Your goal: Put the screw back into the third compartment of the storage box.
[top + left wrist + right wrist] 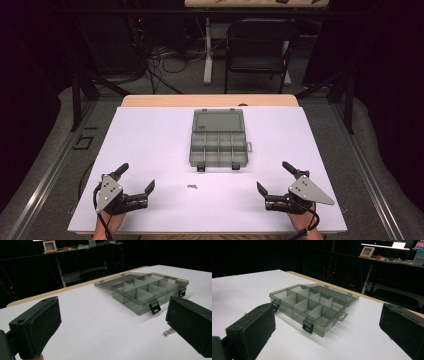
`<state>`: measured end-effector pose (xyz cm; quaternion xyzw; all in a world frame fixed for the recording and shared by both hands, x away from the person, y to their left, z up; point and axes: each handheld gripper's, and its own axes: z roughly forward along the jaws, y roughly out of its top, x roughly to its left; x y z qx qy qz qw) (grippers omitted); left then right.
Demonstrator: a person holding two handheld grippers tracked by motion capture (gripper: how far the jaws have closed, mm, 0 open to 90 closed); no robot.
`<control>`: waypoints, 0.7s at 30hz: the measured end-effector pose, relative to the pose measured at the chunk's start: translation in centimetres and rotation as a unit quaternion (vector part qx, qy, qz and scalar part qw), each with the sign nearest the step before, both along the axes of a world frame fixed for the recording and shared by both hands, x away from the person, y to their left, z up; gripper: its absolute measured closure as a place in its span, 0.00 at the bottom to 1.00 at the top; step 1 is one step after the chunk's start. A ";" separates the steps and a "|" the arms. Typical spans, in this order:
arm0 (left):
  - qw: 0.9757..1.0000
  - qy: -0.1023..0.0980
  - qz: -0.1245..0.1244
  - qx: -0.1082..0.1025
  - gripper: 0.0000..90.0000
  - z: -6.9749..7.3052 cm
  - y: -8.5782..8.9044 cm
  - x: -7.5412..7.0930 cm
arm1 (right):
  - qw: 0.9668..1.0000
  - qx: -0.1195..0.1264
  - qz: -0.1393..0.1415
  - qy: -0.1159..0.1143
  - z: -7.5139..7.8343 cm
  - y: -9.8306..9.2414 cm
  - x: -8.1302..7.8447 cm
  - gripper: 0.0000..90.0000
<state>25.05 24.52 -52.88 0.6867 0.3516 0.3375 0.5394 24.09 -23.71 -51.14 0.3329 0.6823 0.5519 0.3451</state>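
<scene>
Centre: translucent grey plastic compartment box [219,145], lid open, on matte white surface [150,140] | below: small metal screw [192,186] | lower corners: left hand-held gripper [137,181], right hand-held gripper [271,178], foam-padded jaws spread, empty.

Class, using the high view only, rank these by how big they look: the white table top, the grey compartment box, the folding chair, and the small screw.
1. white table top
2. folding chair and compartment box: look about alike; the chair stands farther away, so I leave them unranked
3. screw, tiny by comparison
</scene>
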 end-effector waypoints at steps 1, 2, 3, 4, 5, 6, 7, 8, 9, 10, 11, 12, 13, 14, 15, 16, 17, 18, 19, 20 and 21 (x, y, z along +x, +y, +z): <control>1.000 0.000 0.000 0.000 0.00 0.0 0.0 0.0 | 1.000 0.000 0.000 0.000 0.0 0.0 0.0 0.00; 1.000 0.000 0.000 0.001 0.00 0.0 0.0 0.0 | 1.000 0.001 0.000 0.001 0.0 0.0 0.0 0.00; 1.000 0.001 0.000 0.000 0.00 0.0 0.0 0.0 | 1.000 0.001 0.000 0.001 0.0 0.0 0.0 0.00; 1.000 0.001 0.000 0.001 0.00 0.0 0.0 0.1 | 1.000 -0.001 0.002 0.001 0.0 0.1 0.1 0.00; 1.000 0.001 -0.001 0.000 0.00 0.0 0.0 0.1 | 1.000 -0.001 0.002 0.001 0.0 0.1 0.1 0.00; 1.000 0.002 -0.001 -0.001 0.00 0.0 0.1 0.1 | 1.000 0.000 0.003 0.002 0.0 0.2 0.1 0.00; 1.000 0.003 -0.002 -0.001 0.00 0.0 0.0 0.1 | 1.000 -0.001 0.006 0.002 0.0 0.2 0.2 0.00; 1.000 0.004 -0.001 -0.002 0.00 0.0 0.1 0.1 | 1.000 -0.003 0.008 0.003 0.0 0.5 0.3 0.00; 1.000 0.004 -0.001 -0.002 0.00 0.0 0.1 0.1 | 1.000 -0.003 0.008 0.003 0.0 0.5 0.3 0.00; 1.000 0.005 -0.001 -0.001 0.00 0.0 0.1 0.1 | 1.000 -0.006 0.015 0.006 0.0 0.8 0.5 0.00; 1.000 0.006 -0.001 -0.002 0.00 0.0 0.1 0.1 | 1.000 -0.006 0.015 0.006 0.0 0.8 0.5 0.00; 1.000 0.006 0.001 -0.003 0.00 0.0 0.2 0.0 | 1.000 -0.010 0.021 0.010 -0.1 1.3 0.8 0.00; 1.000 0.006 0.001 -0.003 0.00 0.0 0.2 0.0 | 1.000 -0.010 0.021 0.010 -0.1 1.3 0.8 0.00; 1.000 0.005 0.001 -0.003 0.00 0.0 0.3 0.0 | 1.000 -0.009 0.024 0.012 -0.1 1.5 0.9 0.00; 1.000 0.006 0.002 -0.003 0.00 0.0 0.3 0.0 | 0.999 -0.013 0.028 0.014 -0.1 1.8 1.1 0.00; 1.000 0.006 0.002 -0.003 0.00 0.0 0.3 0.0 | 0.999 -0.013 0.028 0.014 -0.1 1.8 1.1 0.00; 1.000 0.007 0.002 -0.003 0.00 0.0 0.3 0.0 | 0.999 -0.012 0.033 0.012 -0.1 1.9 1.2 0.00; 1.000 0.007 0.002 -0.002 0.00 0.0 0.2 0.1 | 0.999 -0.012 0.036 0.014 0.0 2.2 1.3 0.00; 1.000 0.008 0.002 -0.004 0.00 0.0 0.2 0.1 | 0.999 -0.012 0.036 0.014 0.0 2.2 1.3 0.00; 1.000 0.006 0.001 -0.003 0.00 -0.1 0.2 0.2 | 0.999 -0.013 0.038 0.015 0.0 2.3 1.4 0.00; 1.000 0.007 0.000 -0.003 0.00 -0.1 0.1 0.2 | 0.999 -0.013 0.043 0.017 0.0 2.7 1.7 0.00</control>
